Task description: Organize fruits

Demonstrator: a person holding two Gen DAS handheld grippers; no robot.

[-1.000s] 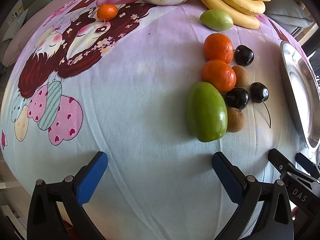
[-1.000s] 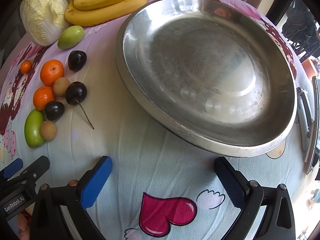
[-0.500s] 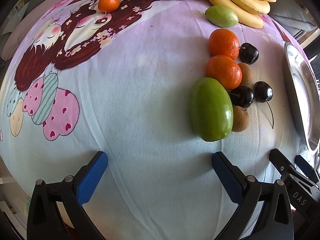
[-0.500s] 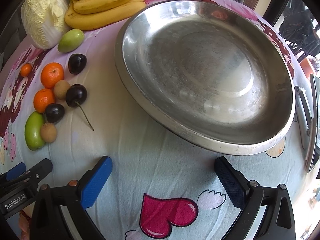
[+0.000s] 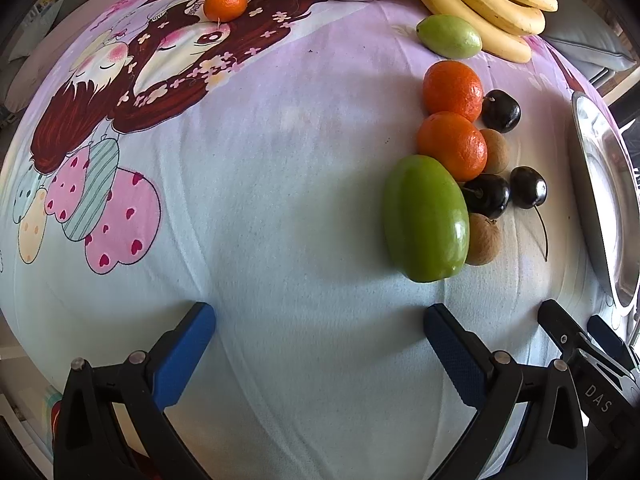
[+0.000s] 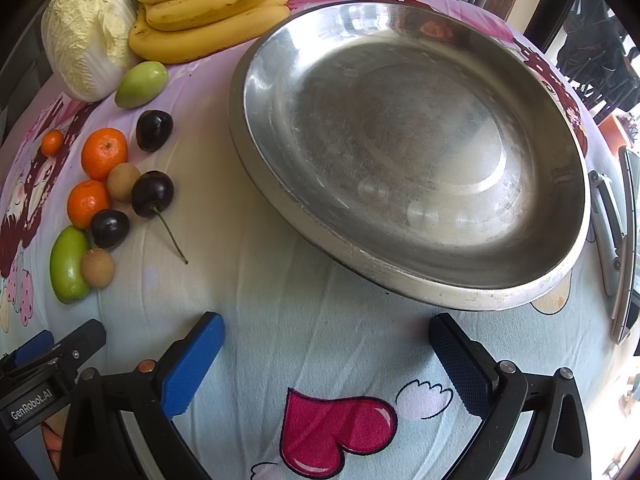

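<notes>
A cluster of fruit lies on the printed cloth: a large green mango [image 5: 426,218], two oranges [image 5: 452,146], dark cherries [image 5: 488,196] and brown longans [image 5: 484,238]. The same cluster shows at the left of the right wrist view [image 6: 108,200]. A big empty steel basin [image 6: 412,148] stands right of the fruit; its rim [image 5: 600,196] shows in the left wrist view. My left gripper [image 5: 320,328] is open and empty, just short of the mango. My right gripper [image 6: 326,340] is open and empty, in front of the basin's near rim.
Bananas [image 6: 212,12], a cabbage [image 6: 86,36] and a small green mango [image 6: 141,84] lie at the far side. A small tangerine [image 5: 225,4] sits apart at the far left. A folding knife [image 6: 608,232] and a flat device lie right of the basin.
My left gripper has moved forward and a little left, so the fruit cluster looks nearer. My right gripper has drawn back slightly. Both stay open.
</notes>
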